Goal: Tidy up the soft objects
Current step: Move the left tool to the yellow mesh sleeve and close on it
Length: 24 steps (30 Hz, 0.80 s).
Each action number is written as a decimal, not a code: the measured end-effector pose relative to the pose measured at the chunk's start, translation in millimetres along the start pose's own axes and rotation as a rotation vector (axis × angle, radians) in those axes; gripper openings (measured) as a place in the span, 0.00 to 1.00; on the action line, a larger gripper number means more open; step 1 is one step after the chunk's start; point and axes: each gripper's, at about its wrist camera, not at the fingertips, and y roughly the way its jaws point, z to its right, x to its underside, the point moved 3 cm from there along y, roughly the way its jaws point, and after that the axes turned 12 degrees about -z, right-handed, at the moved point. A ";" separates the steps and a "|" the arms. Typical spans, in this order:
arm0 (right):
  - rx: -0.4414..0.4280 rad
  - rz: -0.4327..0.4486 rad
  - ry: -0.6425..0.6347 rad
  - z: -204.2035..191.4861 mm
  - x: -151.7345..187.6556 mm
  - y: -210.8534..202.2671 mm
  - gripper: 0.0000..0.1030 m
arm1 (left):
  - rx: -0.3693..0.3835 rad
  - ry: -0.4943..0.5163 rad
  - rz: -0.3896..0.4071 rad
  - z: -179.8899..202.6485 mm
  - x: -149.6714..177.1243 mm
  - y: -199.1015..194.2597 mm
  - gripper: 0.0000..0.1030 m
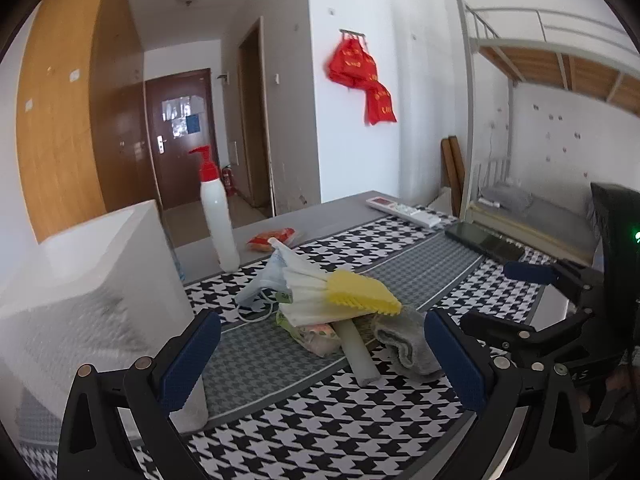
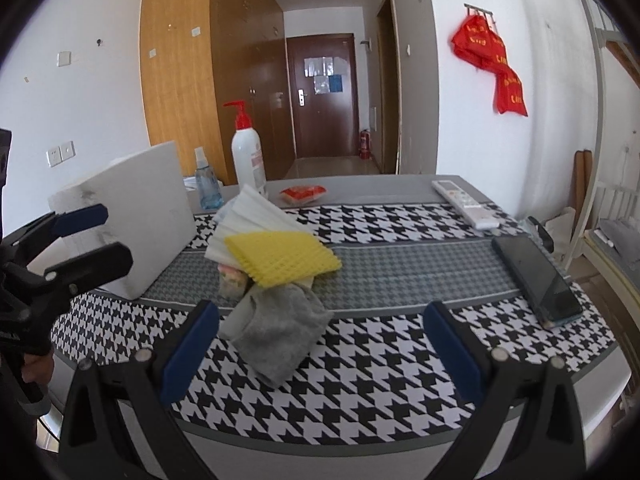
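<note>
Ahead of the gripper and to its left stands a white pump bottle (image 2: pixel 248 154) with a red top, a small blue spray bottle (image 2: pixel 208 184) beside it. Far right lie a remote control (image 2: pixel 466 203) and what looks like a dark phone (image 2: pixel 536 280).

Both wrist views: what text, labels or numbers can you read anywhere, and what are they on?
None reads clearly.
Red cloth bags on the wall: yellow characters, too blurred.
Pump bottle: reddish label print, too small.
Papers on the door: unreadable.
Remote control: button marks too small.
Red snack packet: no legible print.
</note>
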 end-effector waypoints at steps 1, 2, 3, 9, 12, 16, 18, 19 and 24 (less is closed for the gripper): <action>0.000 -0.002 0.002 0.7 0.7 0.6 1.00 | 0.007 0.014 -0.008 1.9 -1.1 3.4 0.99; -0.002 -0.003 0.004 1.8 1.3 1.2 1.00 | 0.023 0.027 -0.022 3.7 -2.4 7.2 0.99; -0.004 -0.005 0.007 2.7 2.0 2.2 1.00 | 0.037 0.039 -0.036 4.9 -3.7 10.7 0.99; -0.021 -0.024 0.025 7.3 5.3 9.3 1.00 | 0.049 0.099 -0.081 10.7 -14.3 32.0 0.92; -0.027 -0.026 0.035 10.0 6.9 10.3 1.00 | 0.091 0.127 -0.106 18.4 -19.6 44.4 0.89; -0.029 -0.030 0.038 12.6 9.3 11.7 1.00 | 0.090 0.136 -0.132 22.5 -24.0 59.5 0.87; -0.030 -0.031 0.044 14.7 10.3 11.8 1.00 | 0.092 0.130 -0.139 22.7 -26.8 65.6 0.85; -0.030 -0.033 0.049 16.3 11.0 11.9 1.00 | 0.098 0.132 -0.142 23.4 -27.9 67.2 0.85; -0.024 -0.040 0.058 19.3 12.0 13.2 1.00 | 0.131 0.125 -0.168 27.6 -31.7 82.5 0.85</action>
